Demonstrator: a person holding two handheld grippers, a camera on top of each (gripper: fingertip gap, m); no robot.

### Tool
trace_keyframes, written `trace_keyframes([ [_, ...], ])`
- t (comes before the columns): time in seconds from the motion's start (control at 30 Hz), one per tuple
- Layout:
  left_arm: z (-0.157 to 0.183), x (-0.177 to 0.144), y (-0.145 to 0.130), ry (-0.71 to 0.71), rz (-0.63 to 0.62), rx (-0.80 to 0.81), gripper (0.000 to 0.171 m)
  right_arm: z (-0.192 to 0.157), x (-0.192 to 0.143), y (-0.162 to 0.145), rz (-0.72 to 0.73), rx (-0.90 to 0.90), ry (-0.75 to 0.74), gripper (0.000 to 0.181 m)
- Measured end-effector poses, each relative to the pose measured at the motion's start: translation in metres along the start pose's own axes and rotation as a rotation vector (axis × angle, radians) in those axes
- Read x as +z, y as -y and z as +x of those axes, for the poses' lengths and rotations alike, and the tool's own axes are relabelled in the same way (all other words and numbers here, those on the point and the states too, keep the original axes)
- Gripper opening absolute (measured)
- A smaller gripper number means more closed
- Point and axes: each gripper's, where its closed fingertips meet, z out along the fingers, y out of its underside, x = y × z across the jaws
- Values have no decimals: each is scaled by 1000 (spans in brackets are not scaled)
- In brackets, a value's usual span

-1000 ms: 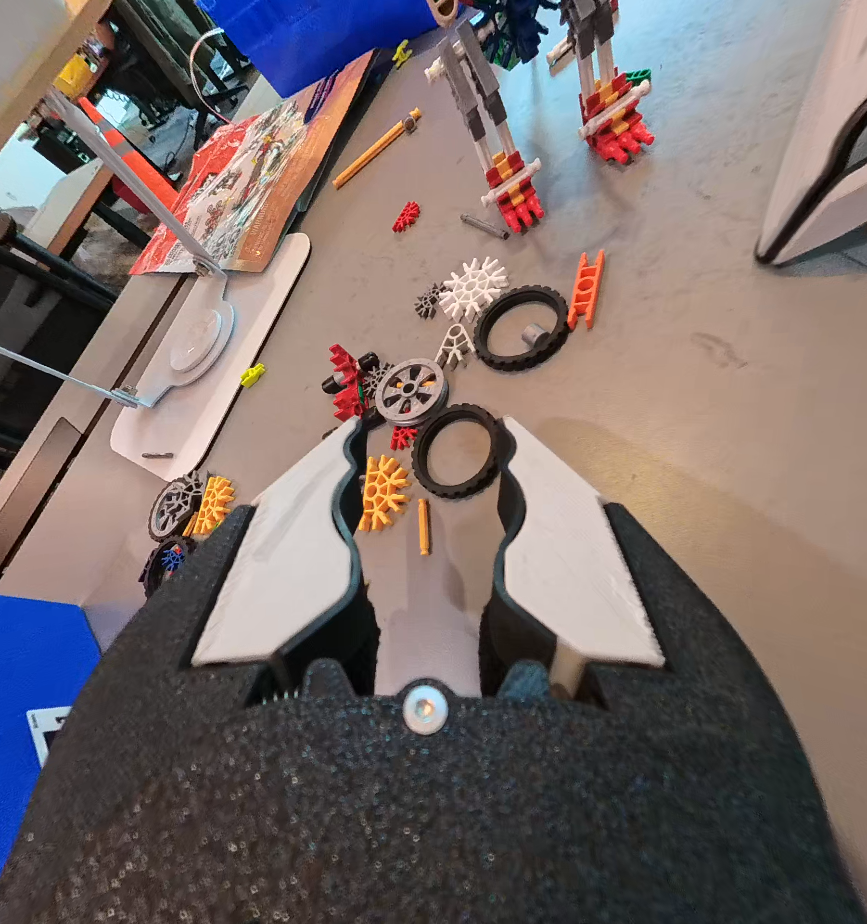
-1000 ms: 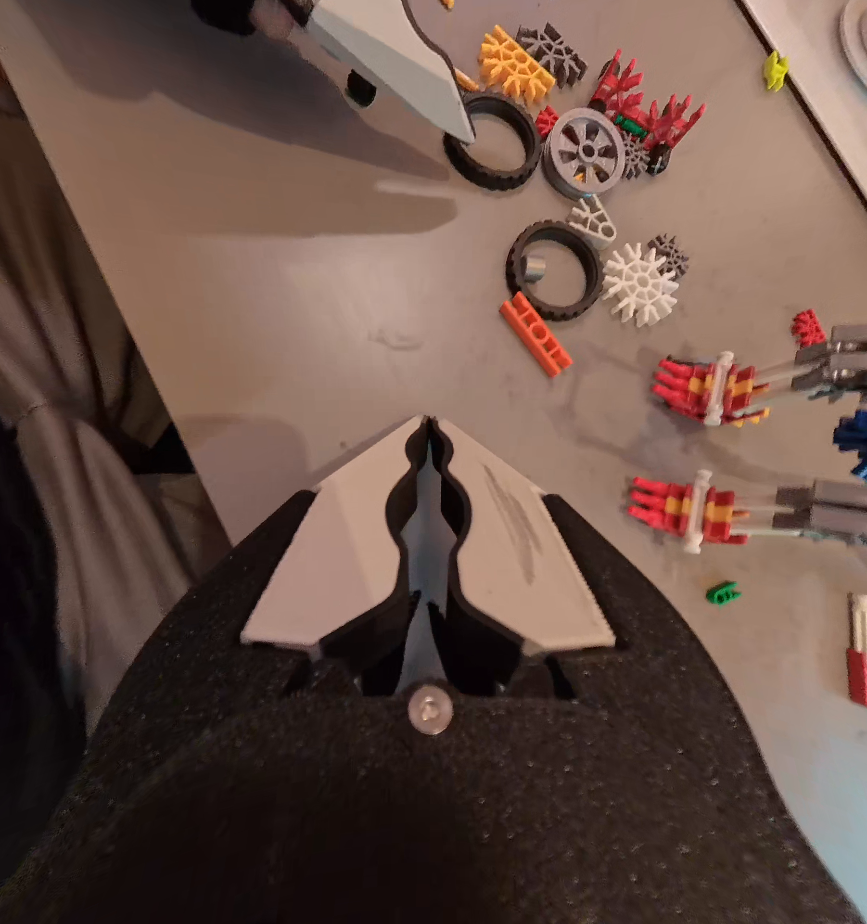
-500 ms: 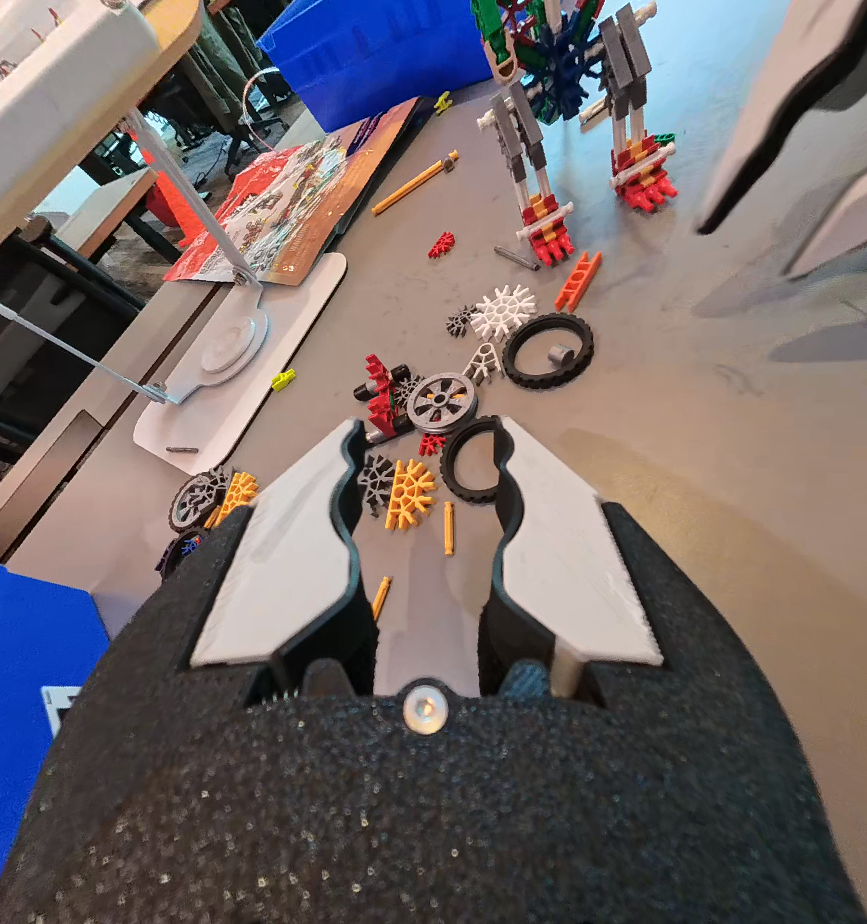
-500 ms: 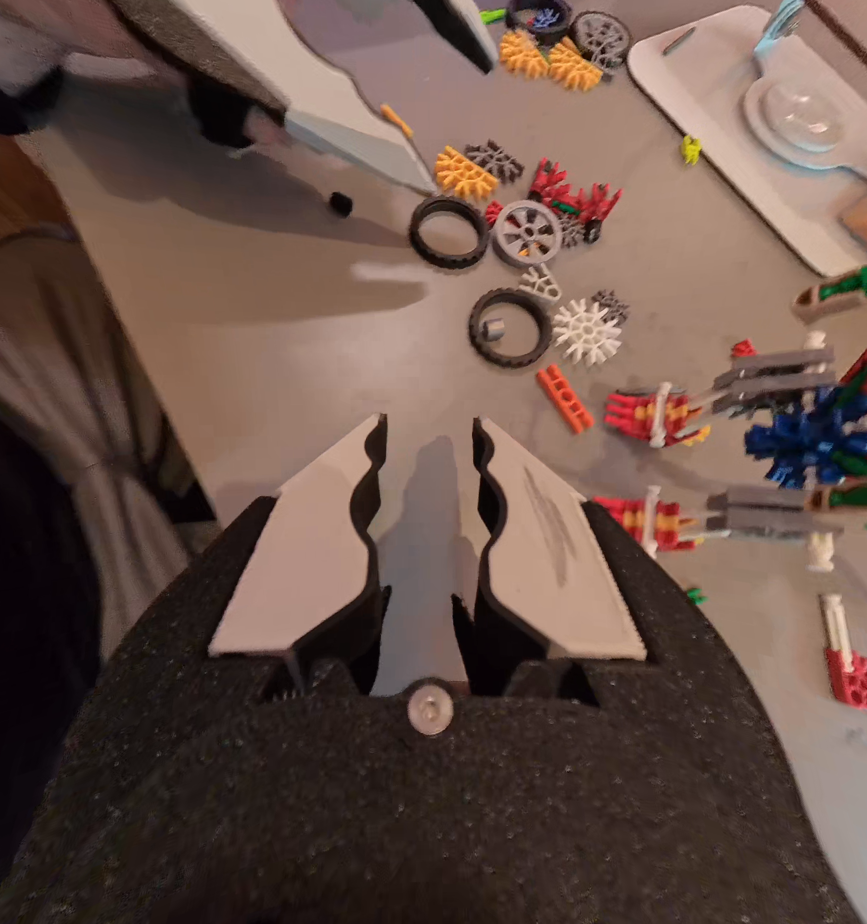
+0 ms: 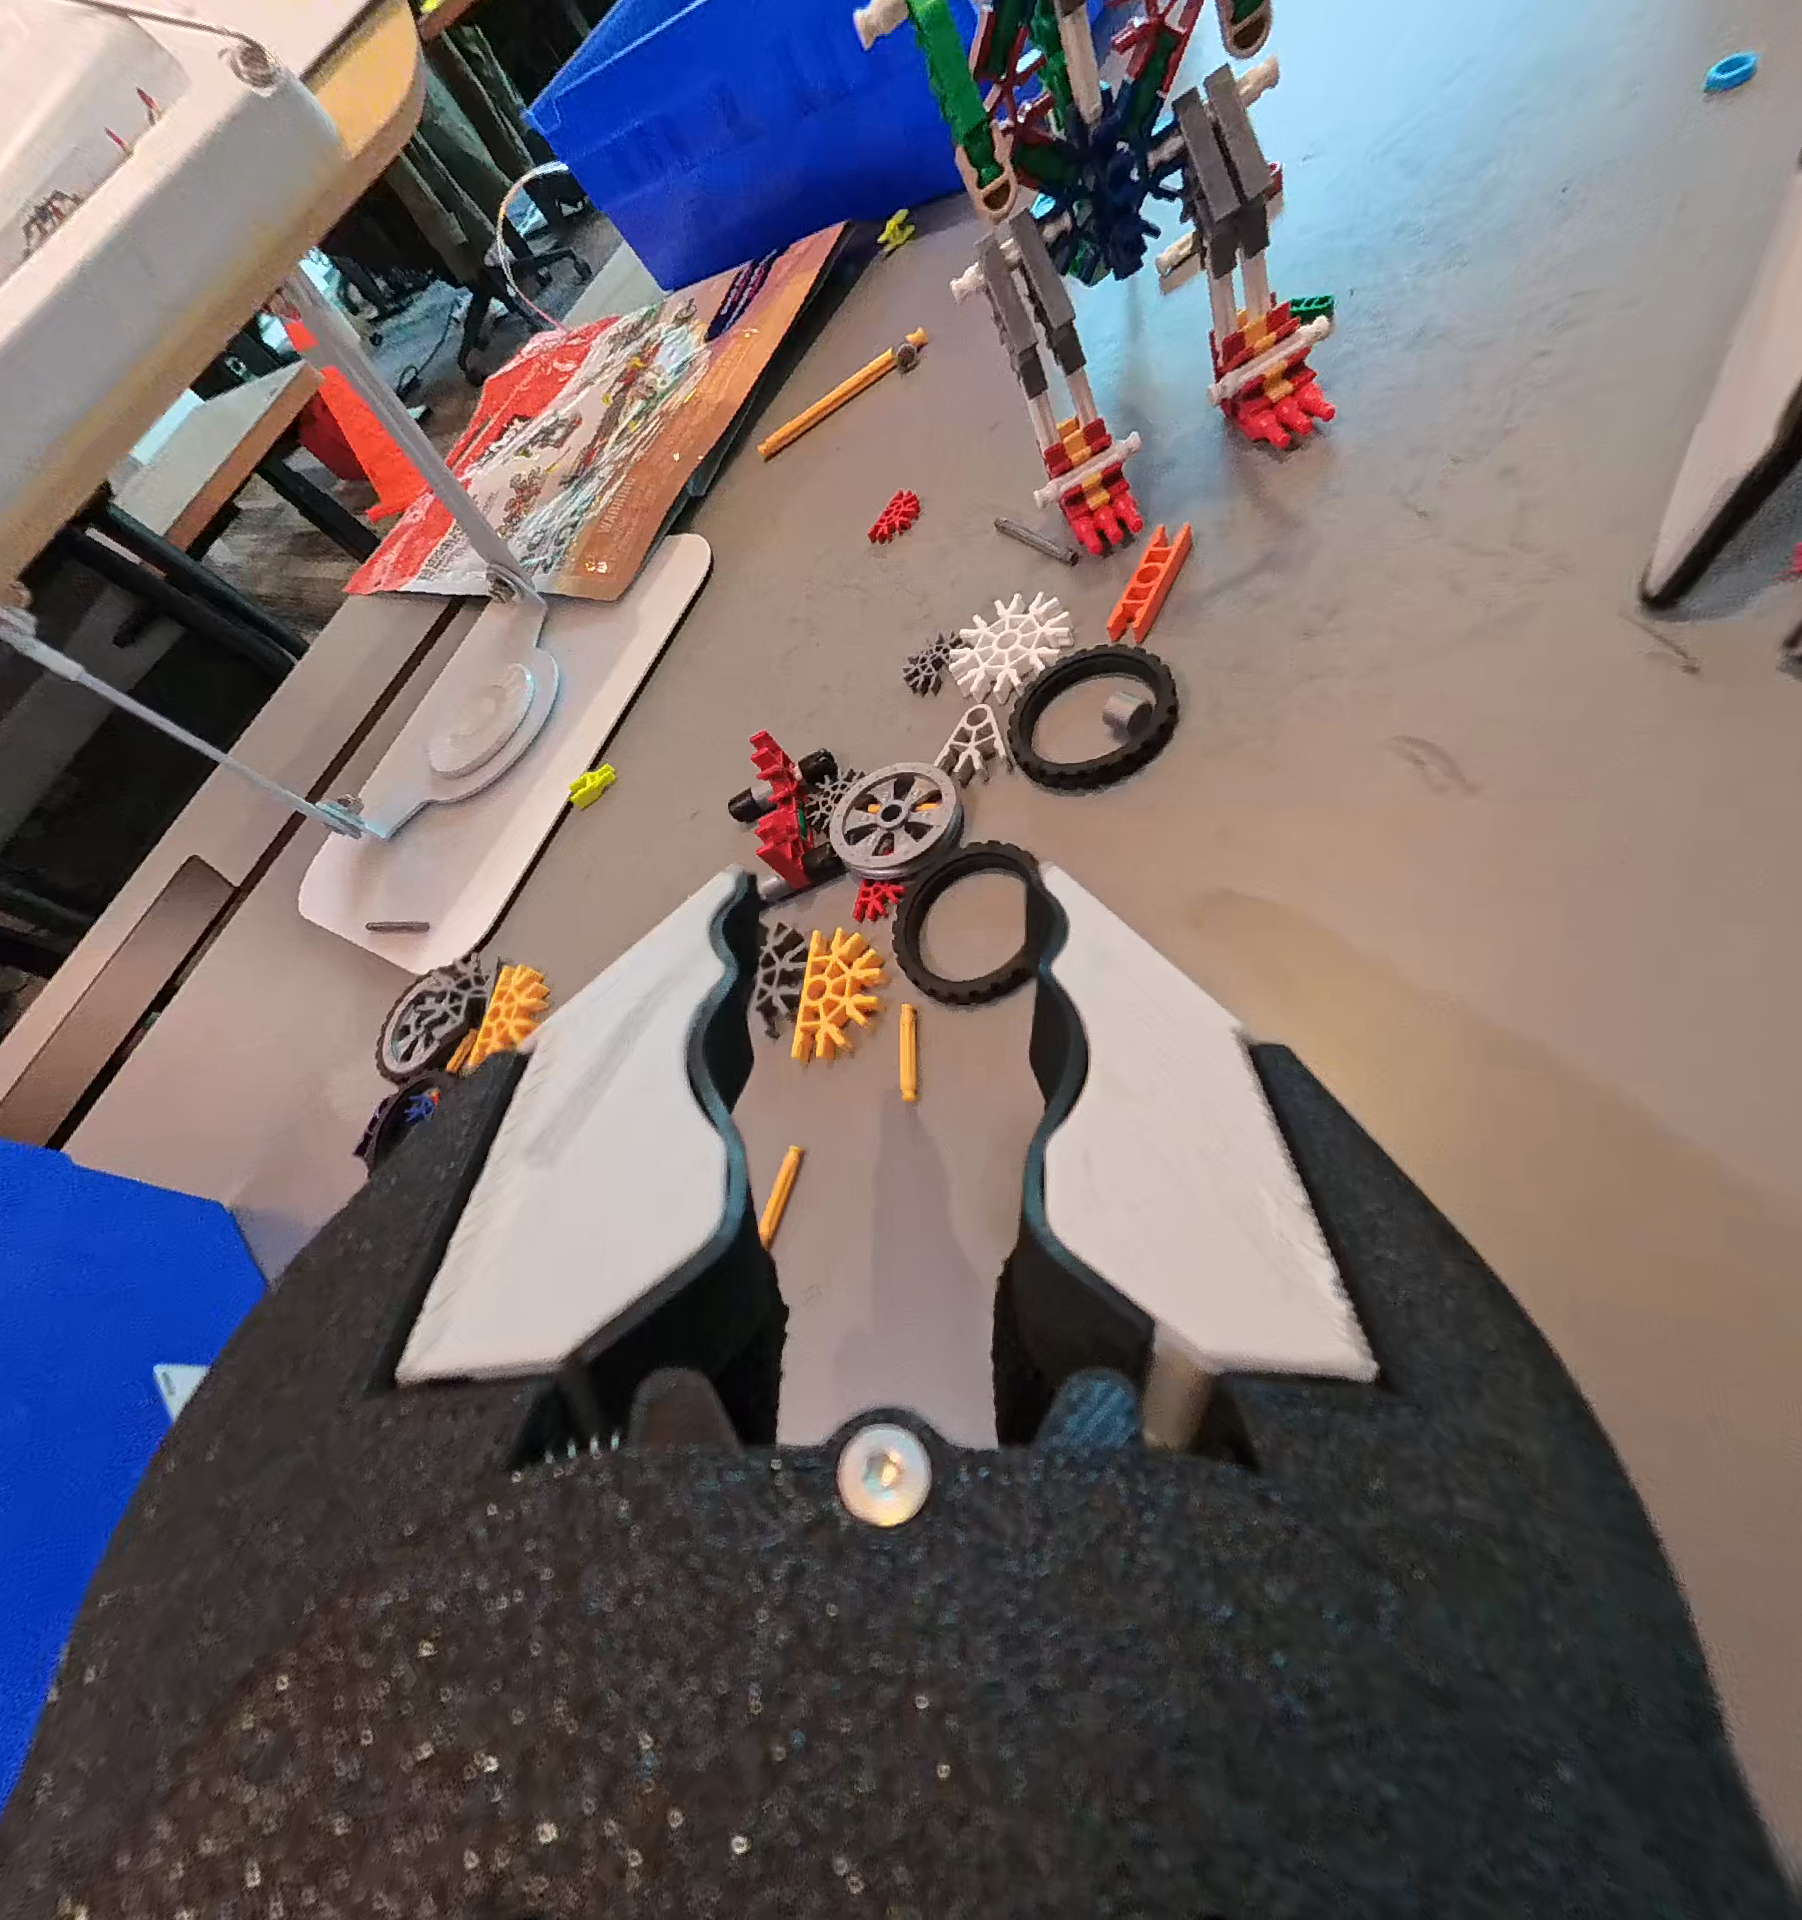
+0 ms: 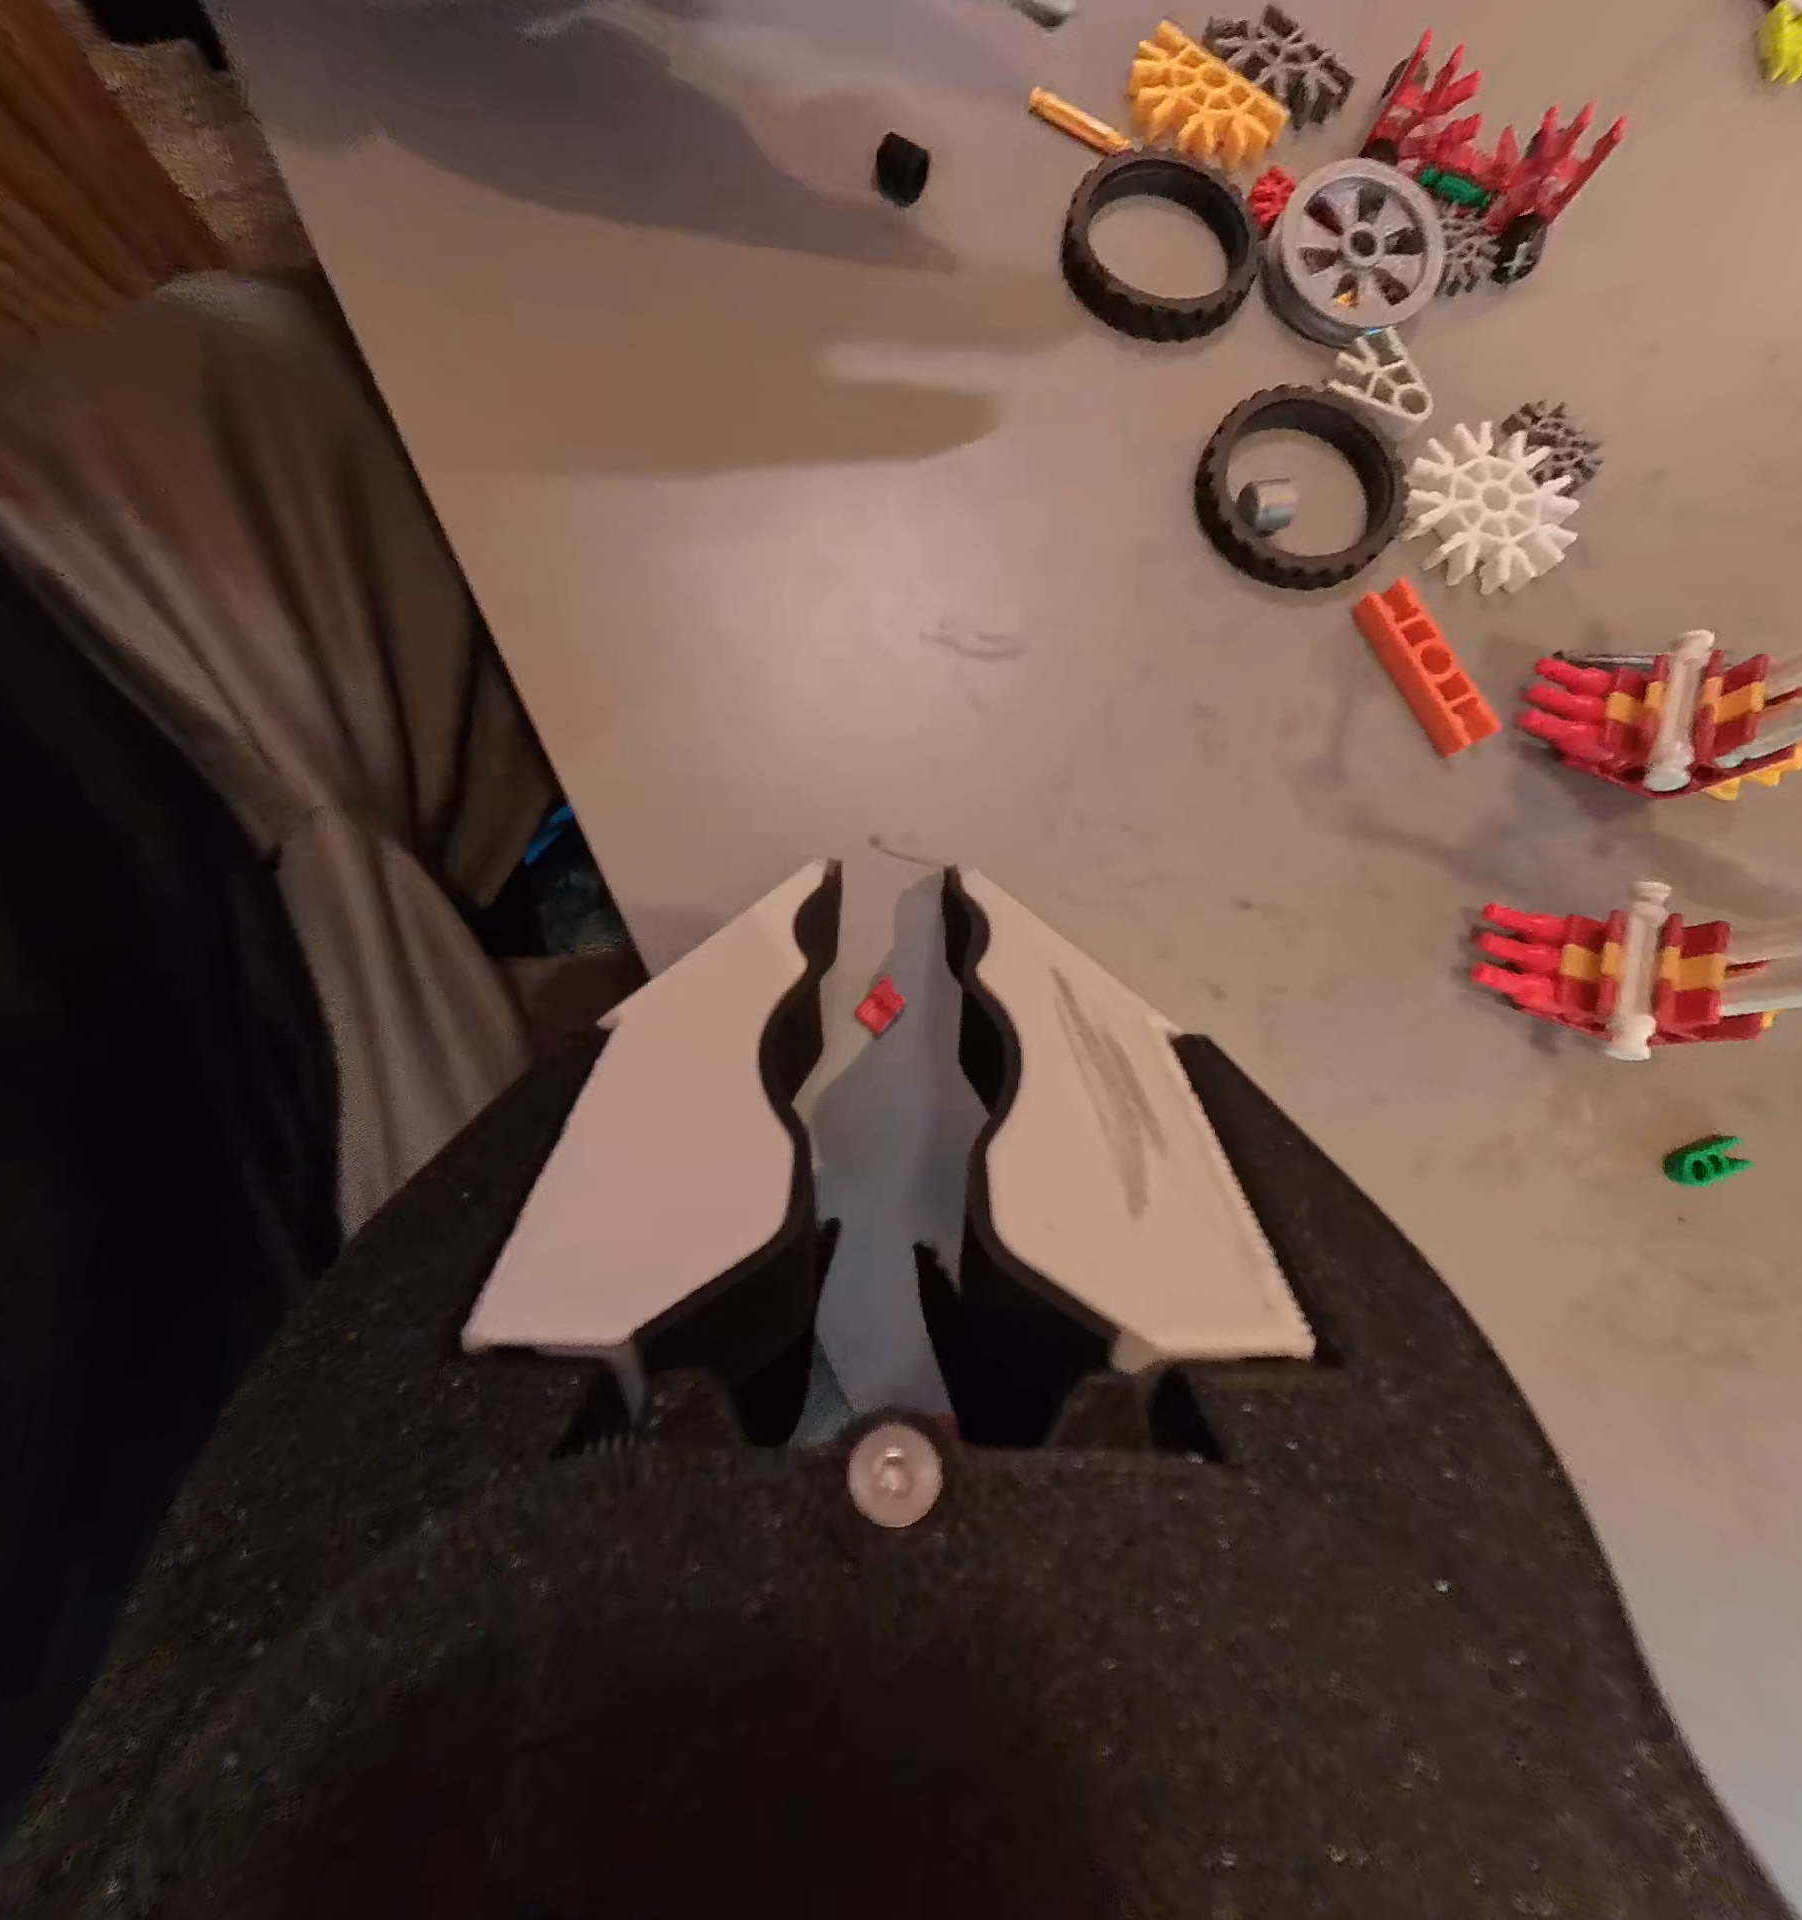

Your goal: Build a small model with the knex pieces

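My left gripper [image 5: 892,883] is open and empty, low over a grey table [image 5: 1396,987]. A yellow snowflake connector [image 5: 835,992], a yellow rod [image 5: 907,1049] and a black tyre [image 5: 964,935] lie between and just ahead of its fingers. A grey wheel hub [image 5: 897,816] lies beyond them. My right gripper [image 6: 892,873] is near the table's edge, its jaws a narrow gap apart. A small red piece [image 6: 881,1006] shows in that gap, clear of the right finger. I cannot tell whether it lies on the table. The right gripper also shows in the left wrist view [image 5: 1759,364].
A second tyre [image 6: 1292,488], a white snowflake connector [image 6: 1489,504] and an orange ladder piece [image 6: 1427,665] lie right of centre. A built model's red feet [image 6: 1655,727] stand at the right. A blue bin [image 5: 751,125], a booklet [image 5: 606,457] and a white stand base [image 5: 502,748] are on the left. To reach the yellow rod [image 5: 907,1049] in a straight line is about 6 cm for my left fingers, about 20 cm for my right. The right camera catches it too, in the right wrist view [image 6: 1082,121]. My left gripper's tips are some 7 cm from the yellow snowflake connector [image 5: 835,992]. Look for it in the right wrist view [image 6: 1195,83] too.
My right gripper went from shut to wide open, then narrowed to a small gap with the red piece showing in it. My left gripper stayed open and drew back a little from the tyre.
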Motion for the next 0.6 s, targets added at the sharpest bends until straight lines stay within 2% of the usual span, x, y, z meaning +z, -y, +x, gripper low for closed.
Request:
trace_keyframes([
  [0.07,4,-5,-2,-10,-10,-12,49,8,4,3,-5,-16,-47,7],
  [0.2,2,-9,-12,12,-58,0,49,14,10,12,14,-13,-68,30],
  [0.3,-5,-6,-16,13,-79,-26,46,20,10,12,28,-6,-83,30],
  [0.5,-28,27,-9,-24,-137,-71,36,26,6,10,47,9,-93,30],
  [0.6,-36,53,-17,-50,-212,-63,27,26,6,6,42,6,-91,30],
])
